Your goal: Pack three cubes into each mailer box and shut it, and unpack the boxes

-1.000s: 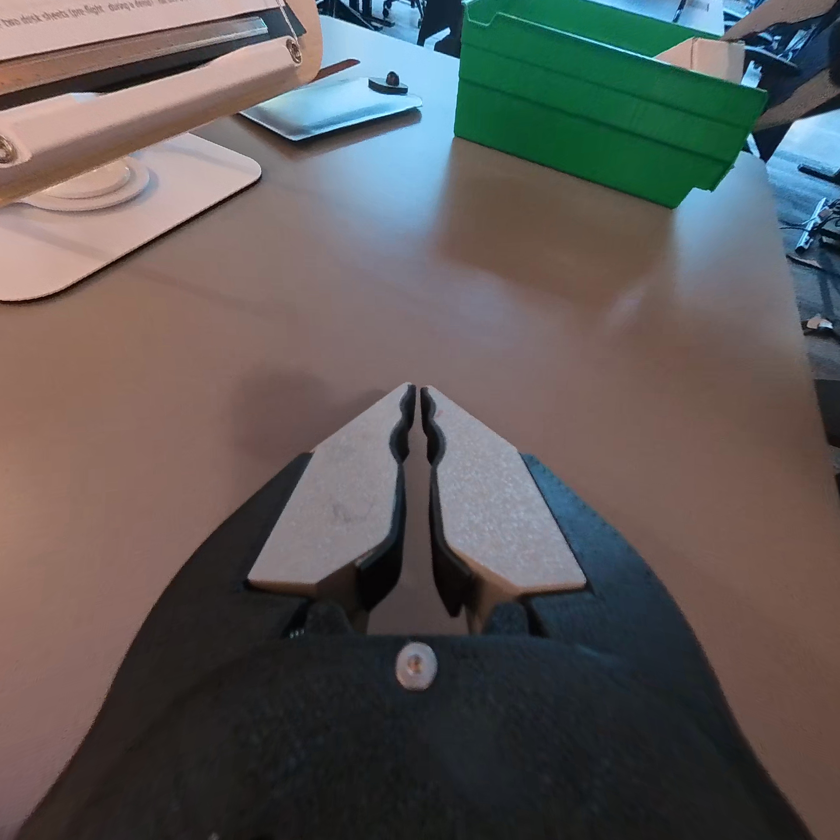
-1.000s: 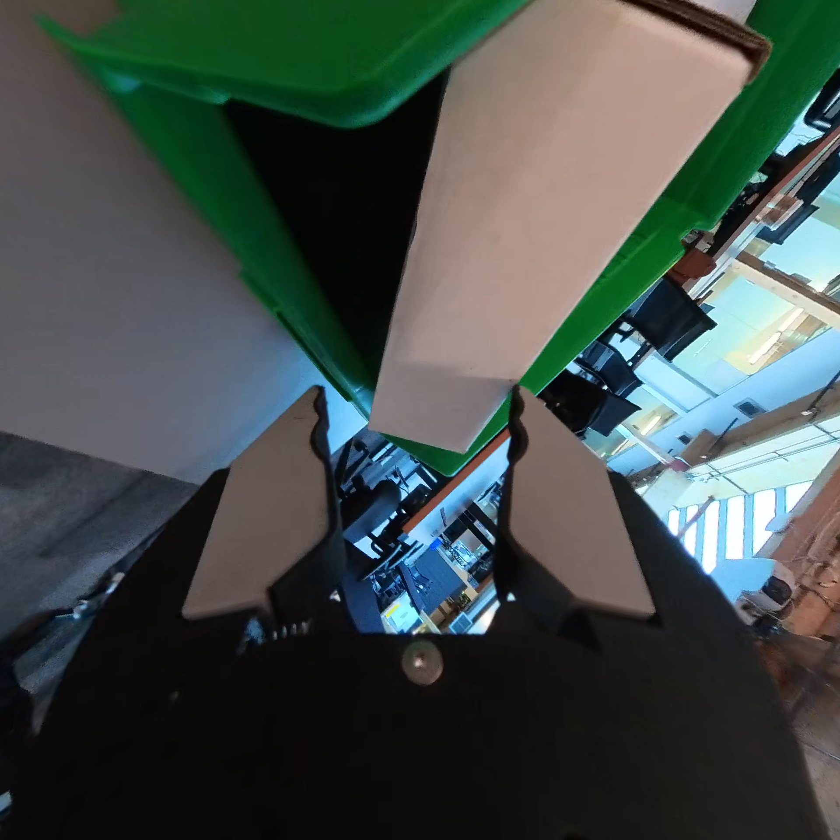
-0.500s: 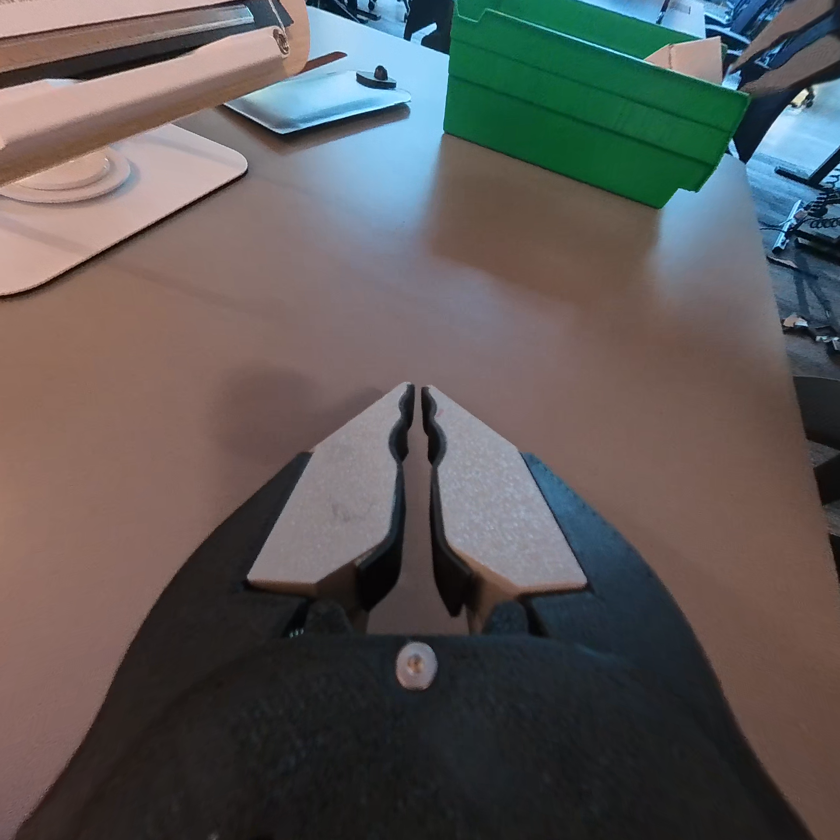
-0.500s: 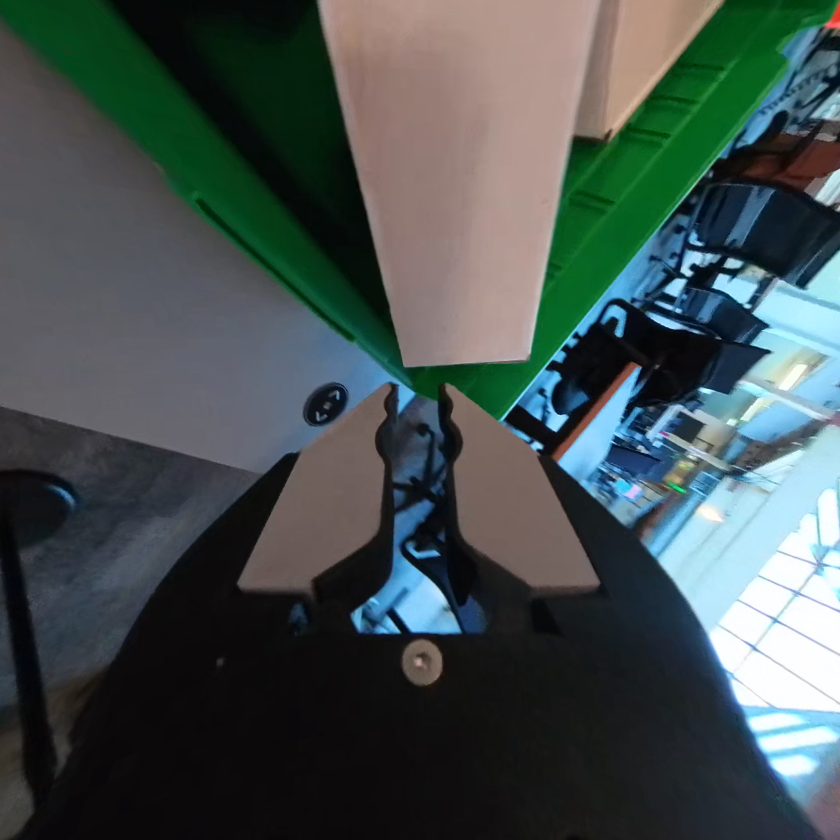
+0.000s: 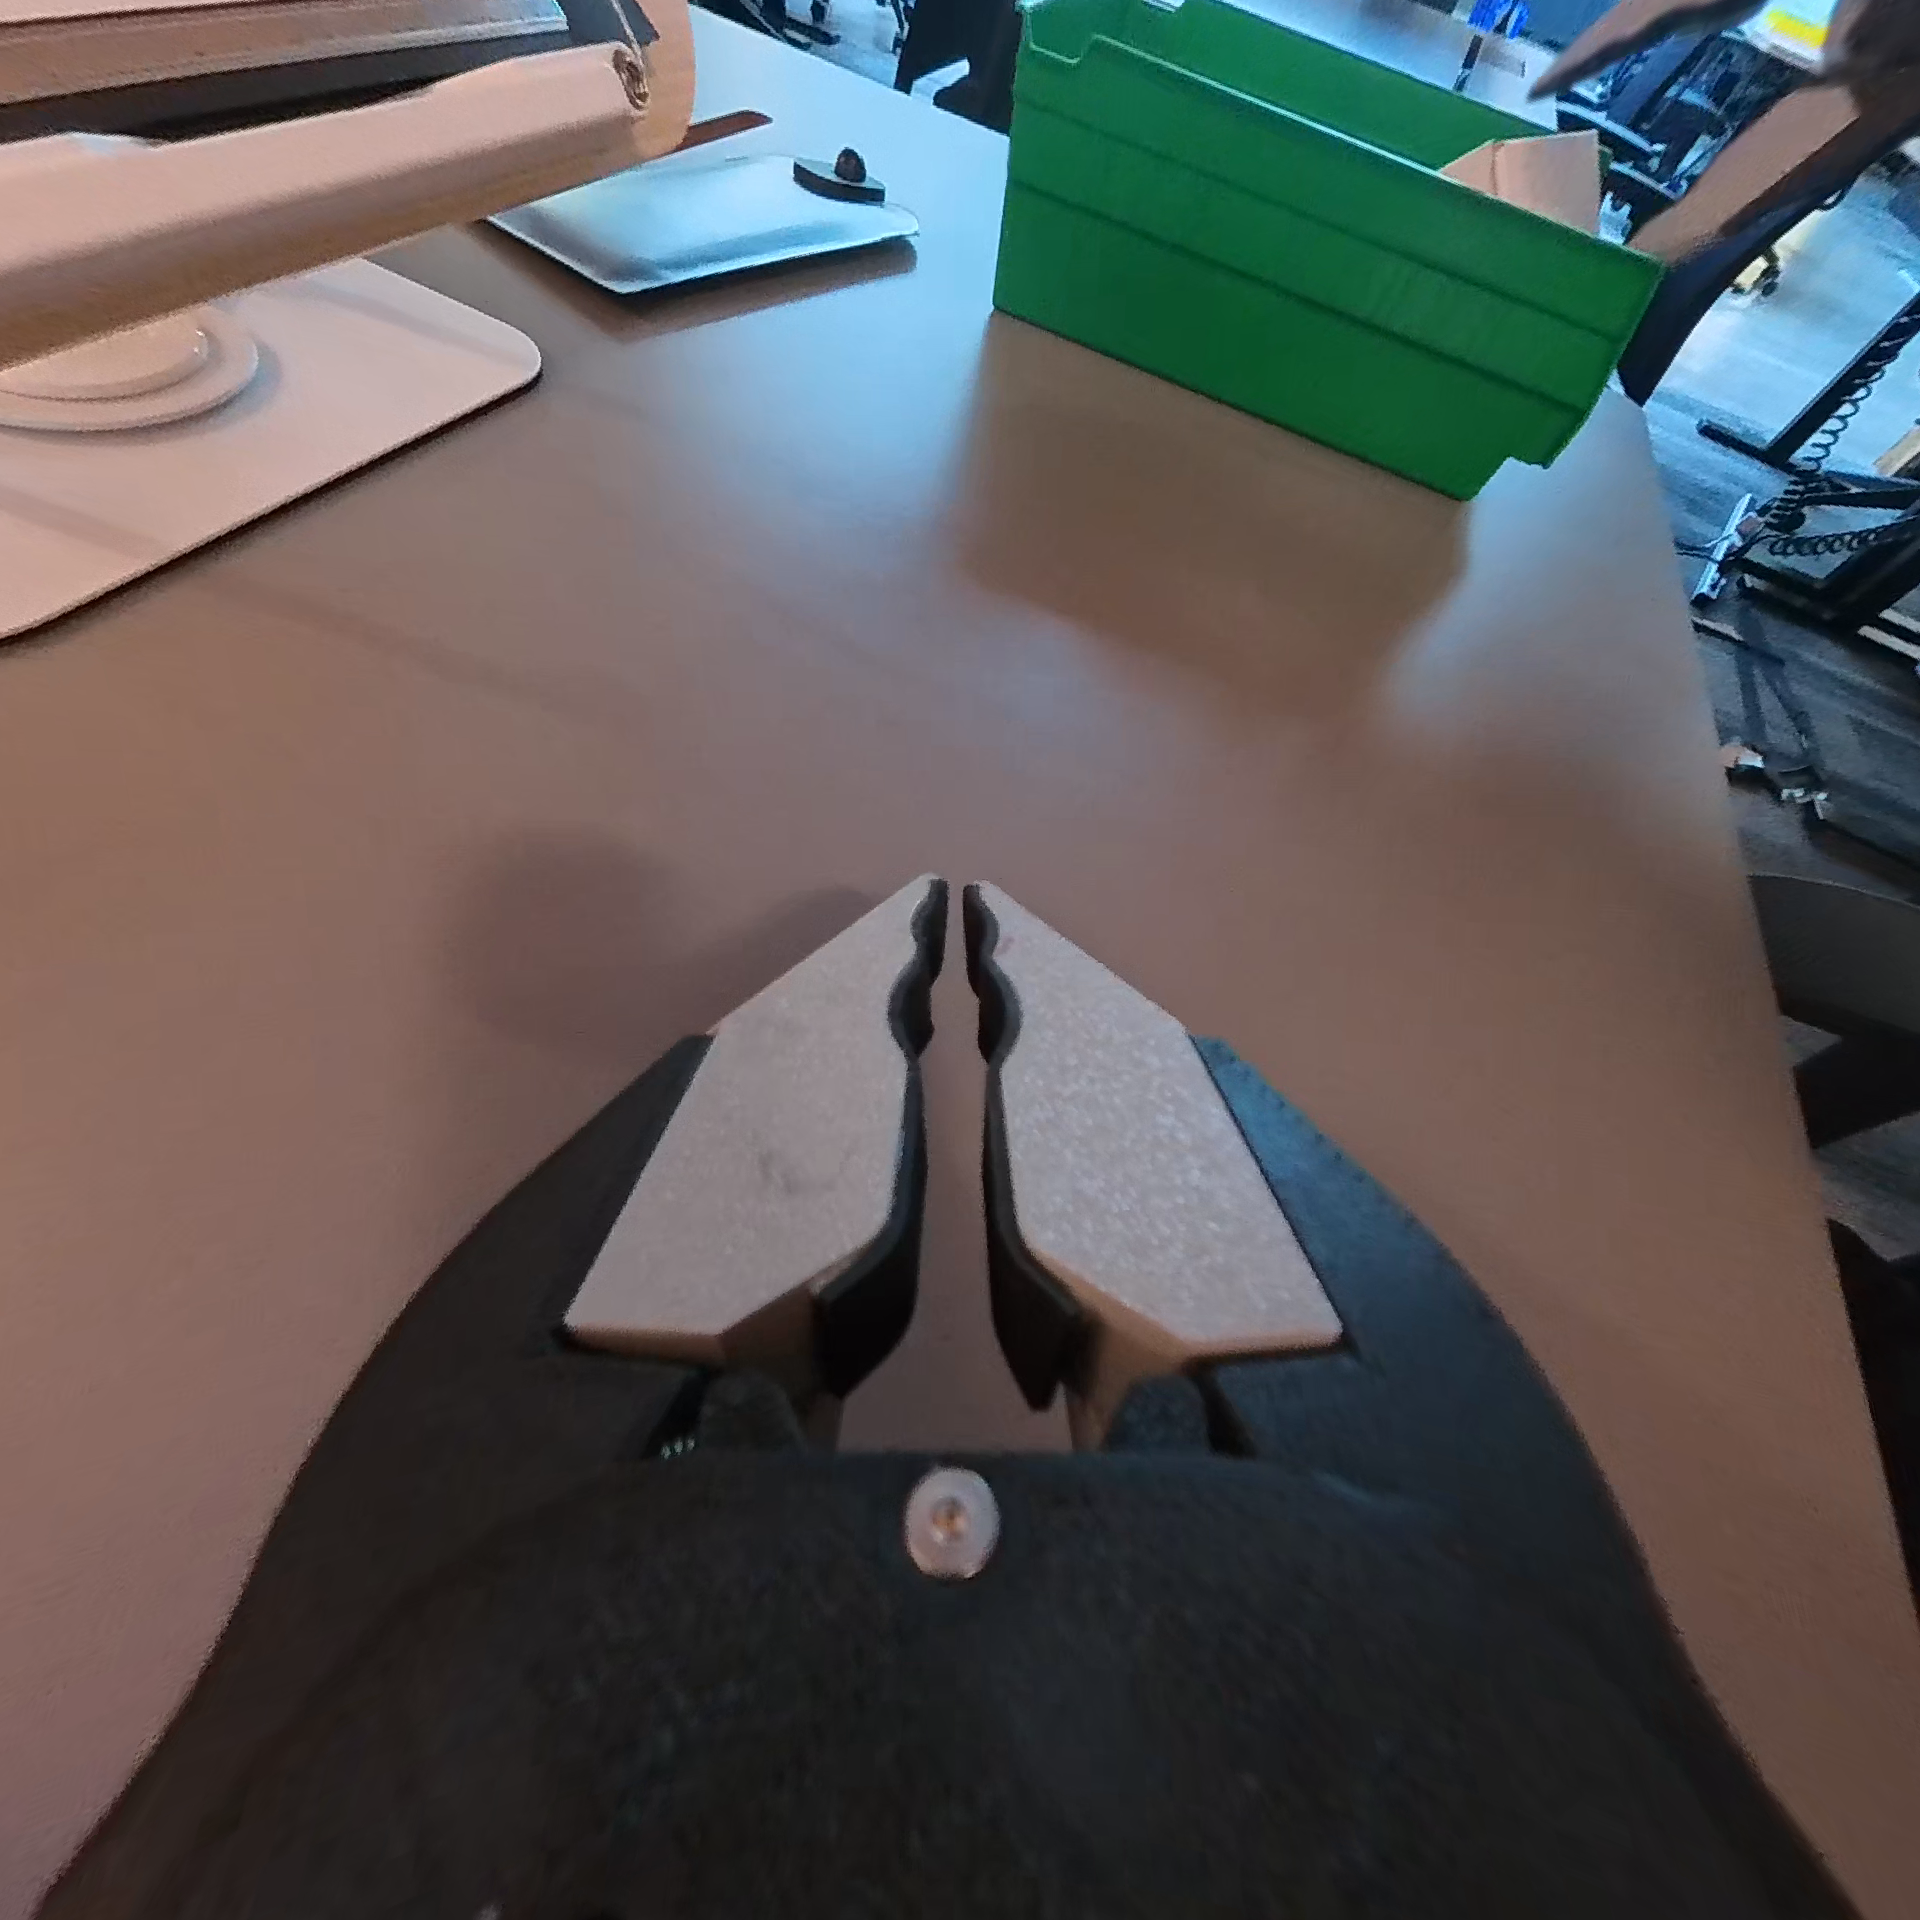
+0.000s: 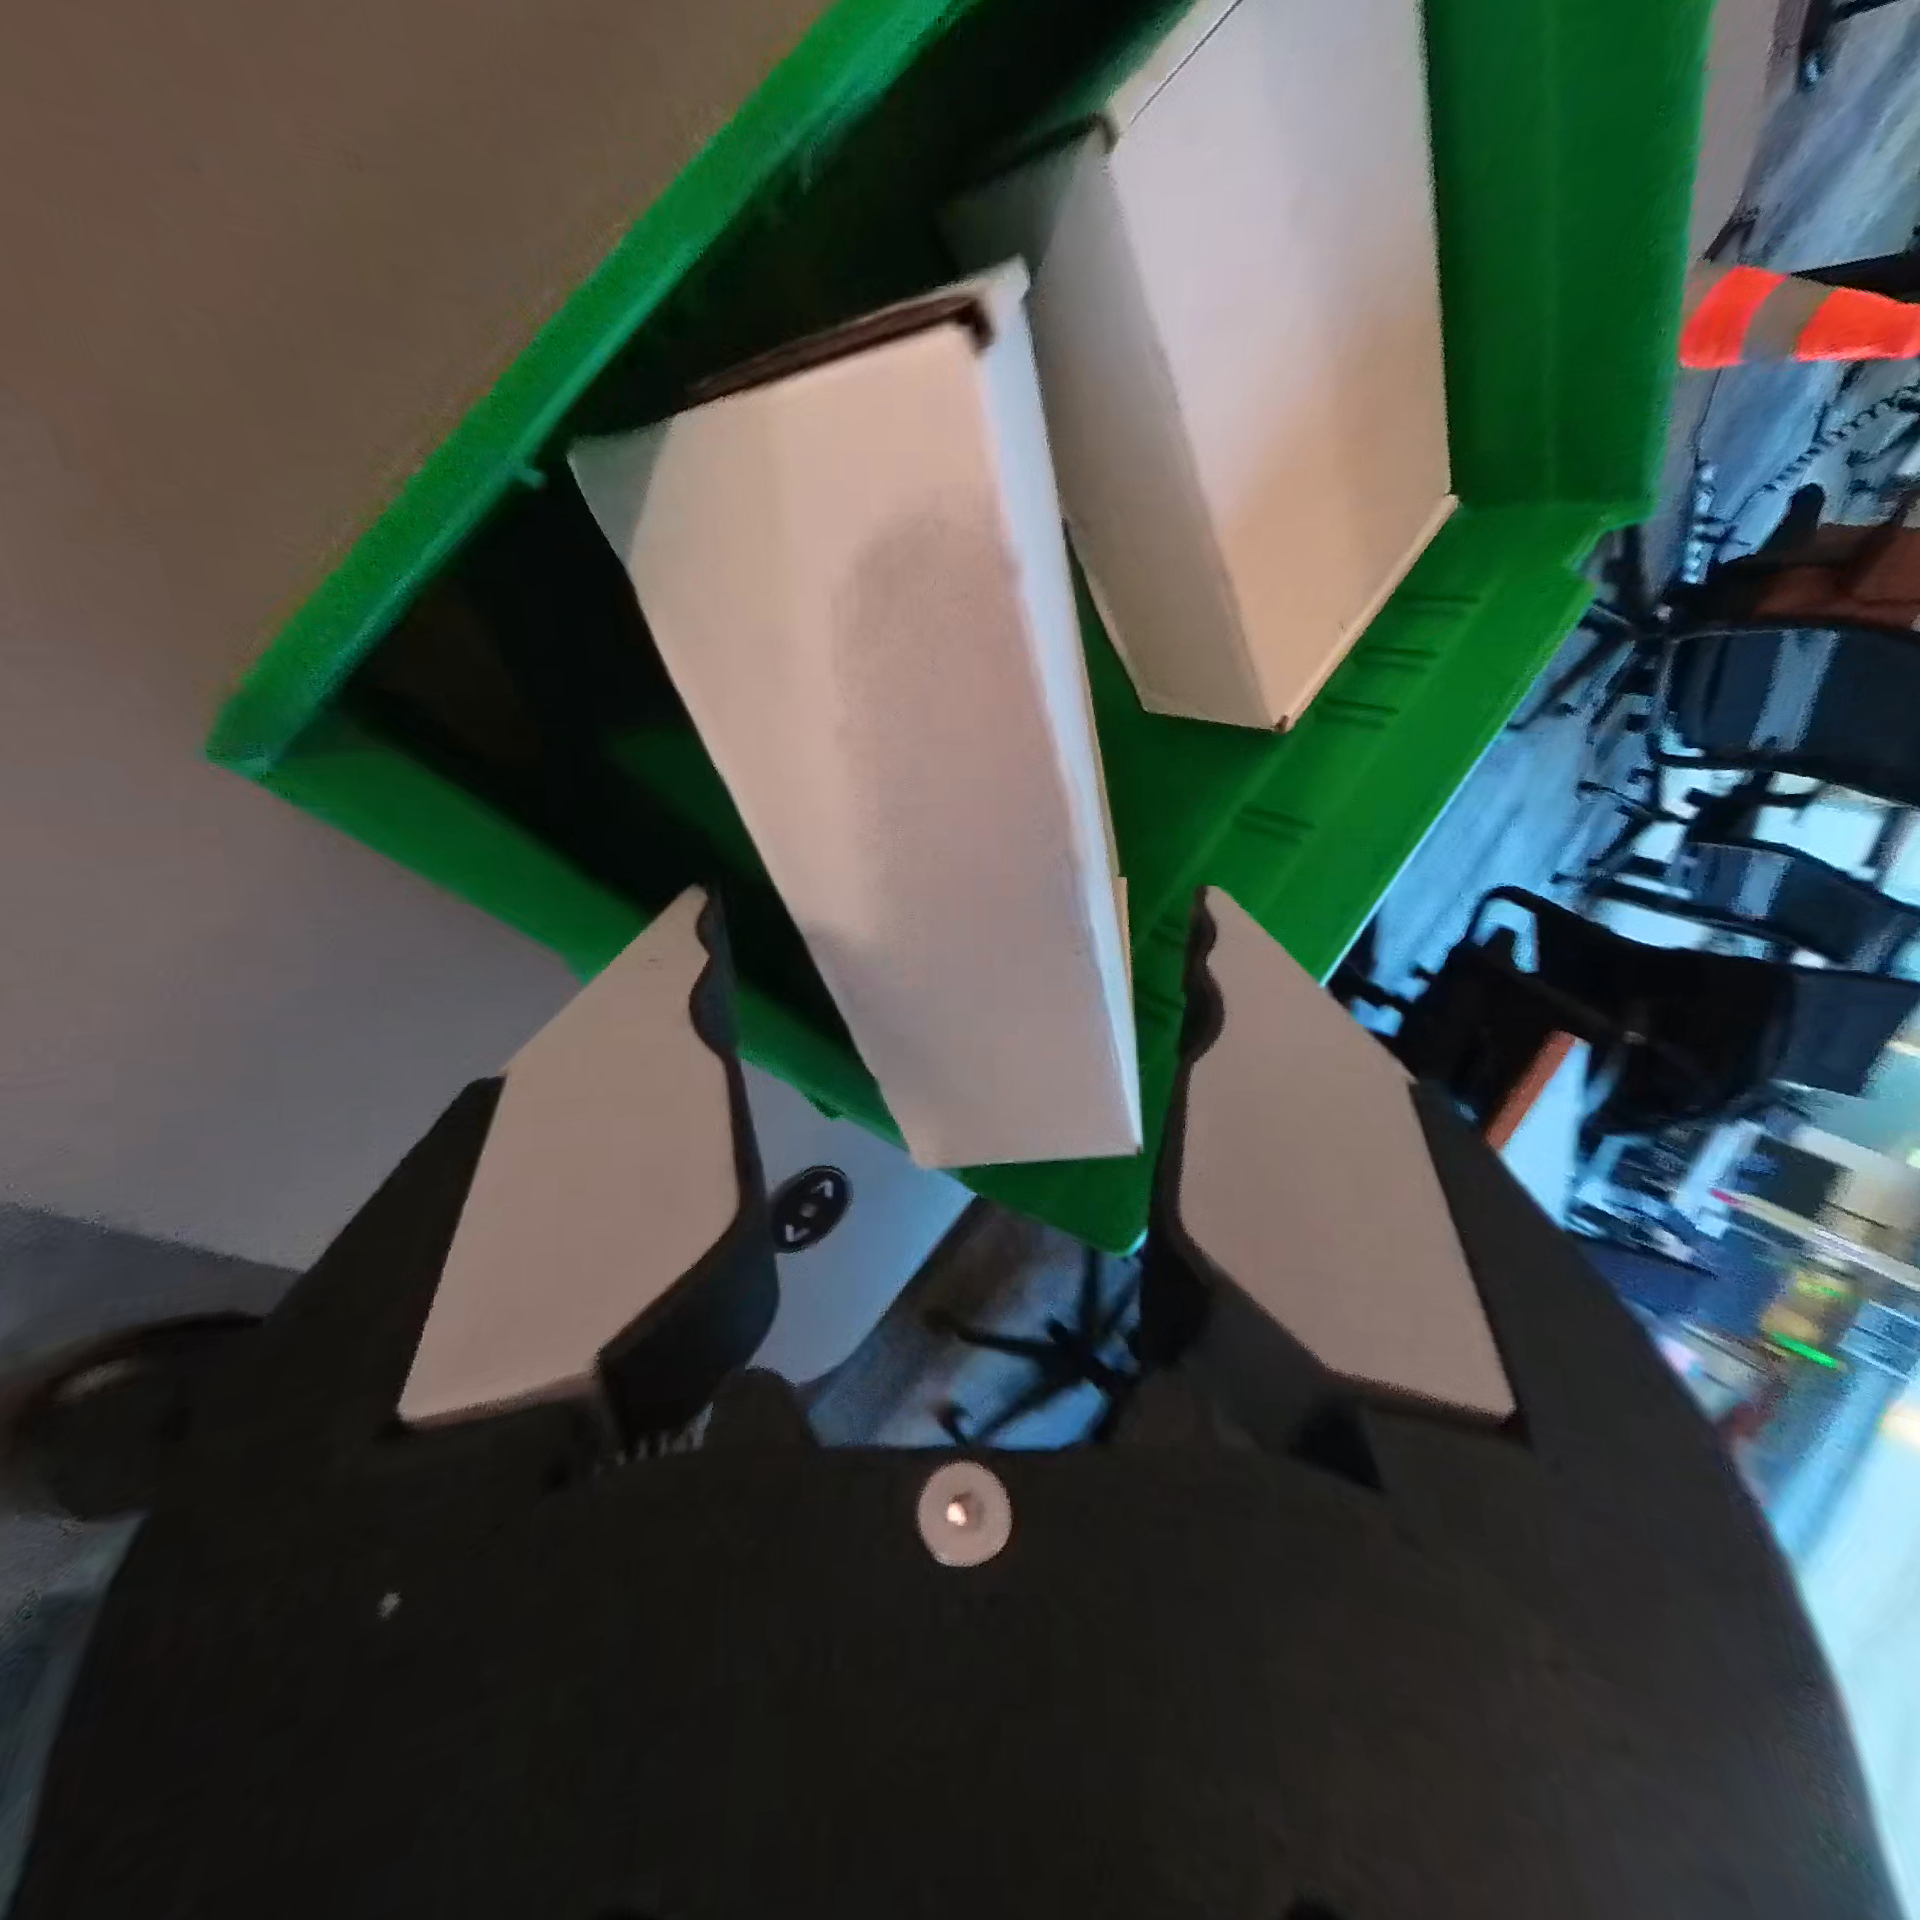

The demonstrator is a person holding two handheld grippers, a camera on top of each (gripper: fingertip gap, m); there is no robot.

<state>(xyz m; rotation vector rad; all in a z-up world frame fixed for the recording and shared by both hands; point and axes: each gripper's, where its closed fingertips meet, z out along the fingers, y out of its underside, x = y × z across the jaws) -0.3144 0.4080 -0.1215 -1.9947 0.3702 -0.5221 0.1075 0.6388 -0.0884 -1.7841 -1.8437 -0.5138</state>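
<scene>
A green bin (image 5: 1299, 260) stands at the far right of the brown table (image 5: 727, 675). In the right wrist view the bin (image 6: 436, 644) holds two closed white mailer boxes. My right gripper (image 6: 956, 894) is open, its fingers on either side of the near end of one tilted box (image 6: 904, 727) without touching it. The second box (image 6: 1268, 416) lies beyond it in the bin. My left gripper (image 5: 956, 899) is shut and empty, low over the table's middle. A box corner (image 5: 1527, 171) pokes above the bin. No cubes show.
A white monitor stand (image 5: 260, 416) sits at the far left, with a silver pad (image 5: 707, 223) behind it. The table's right edge drops to a floor with cables (image 5: 1829, 520). Office chairs (image 6: 1766, 707) stand beyond the bin. My right fingertips sit around 50 cm from my left ones.
My right gripper, nearly shut below the box half a second ago, has opened and moved up around the box's near end. My left gripper stays shut and has drifted slightly.
</scene>
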